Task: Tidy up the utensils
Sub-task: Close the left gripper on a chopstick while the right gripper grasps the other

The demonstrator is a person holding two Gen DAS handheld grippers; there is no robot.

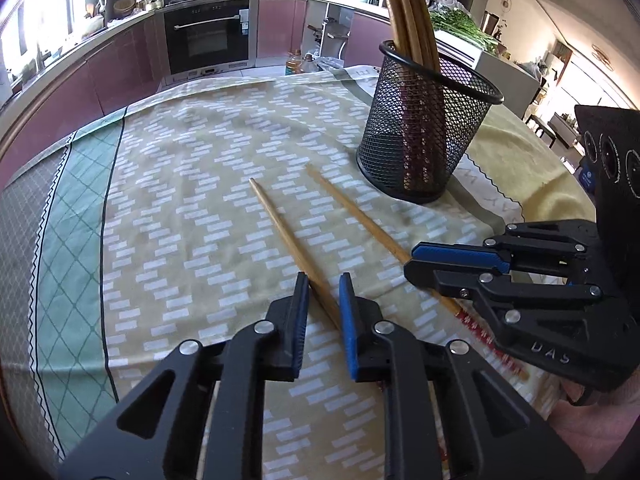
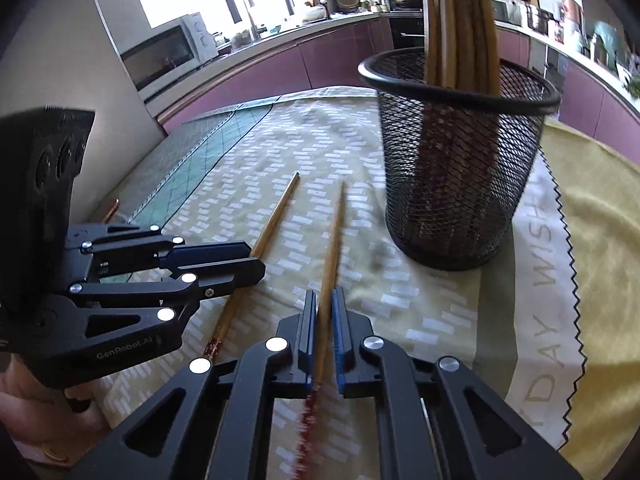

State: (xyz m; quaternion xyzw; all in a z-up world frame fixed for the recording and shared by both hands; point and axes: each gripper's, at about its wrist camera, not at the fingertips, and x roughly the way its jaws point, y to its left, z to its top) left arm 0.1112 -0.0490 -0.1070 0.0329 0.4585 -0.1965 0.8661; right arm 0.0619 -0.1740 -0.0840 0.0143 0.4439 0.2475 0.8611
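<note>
Left gripper (image 1: 324, 280) parted around one chopstick (image 1: 280, 226) lying on tablecloth (image 1: 180, 184), pads not pinching it; right gripper (image 2: 324, 300) clamped on second chopstick (image 2: 334, 240), tip pointing beside mesh cup (image 2: 456, 184) holding upright chopsticks (image 2: 460, 20).

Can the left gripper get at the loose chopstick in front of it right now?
Probably yes. The left gripper is open and already straddles the left chopstick lying on the tablecloth. The right gripper, shut on the other chopstick, sits off to the side.
</note>
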